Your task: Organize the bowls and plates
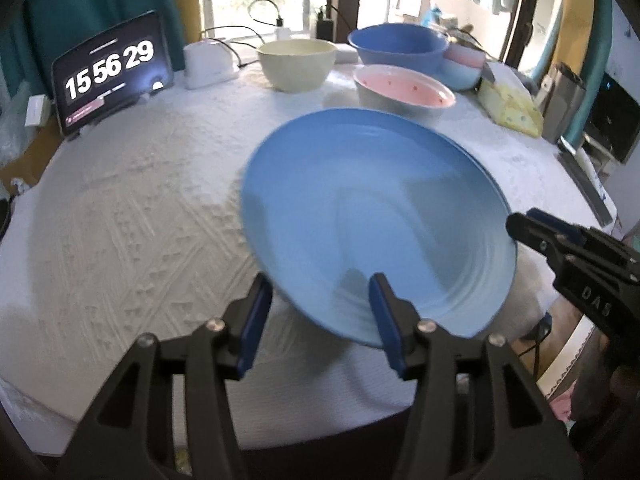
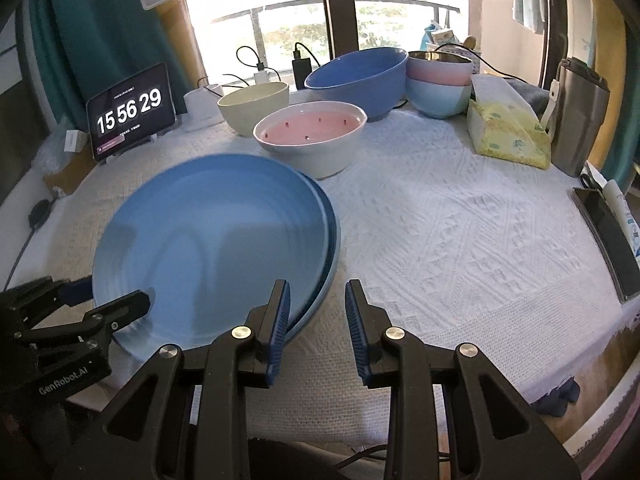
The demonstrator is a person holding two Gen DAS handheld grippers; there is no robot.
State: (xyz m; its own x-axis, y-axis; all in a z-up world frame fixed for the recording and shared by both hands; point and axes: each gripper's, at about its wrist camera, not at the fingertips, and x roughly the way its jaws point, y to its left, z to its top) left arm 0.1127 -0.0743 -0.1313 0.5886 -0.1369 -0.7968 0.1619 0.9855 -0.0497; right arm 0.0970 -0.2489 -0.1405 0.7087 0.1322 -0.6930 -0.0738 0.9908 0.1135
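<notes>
A: Where is the blue plate (image 1: 372, 216)?

B: Near the front edge of the desk (image 1: 132, 208), on the white textured cloth. In the right wrist view a second, darker rim (image 2: 333, 232) shows under it on the right side, so it sits atop another plate. It is tilted, not flat.

A: Which way does it tip?

B: I cannot tell exactly; the near edge looks raised and slightly blurred. It is round, so no long axis. Glossy blue, with faint concentric rings.

A: And the left hand-held gripper (image 1: 318, 316)?

B: Released. Its jaws straddle the plate's near rim, one blue pad (image 1: 382, 312) over the plate's face, the other (image 1: 256, 320) off its edge, with no squeeze visible.

A: The right hand-held gripper (image 2: 318, 320)?

B: Its jaws stand apart too. The left pad (image 2: 280, 320) is at the plates' right rim; whether it touches, I cannot tell. Nothing is clasped.

A: The bowls?

B: At the back: a cream bowl (image 2: 254, 108), a pink-lined bowl (image 2: 312, 136), a large blue bowl (image 2: 360, 80), and a pink-and-pale-blue stack (image 2: 440, 84).
</notes>
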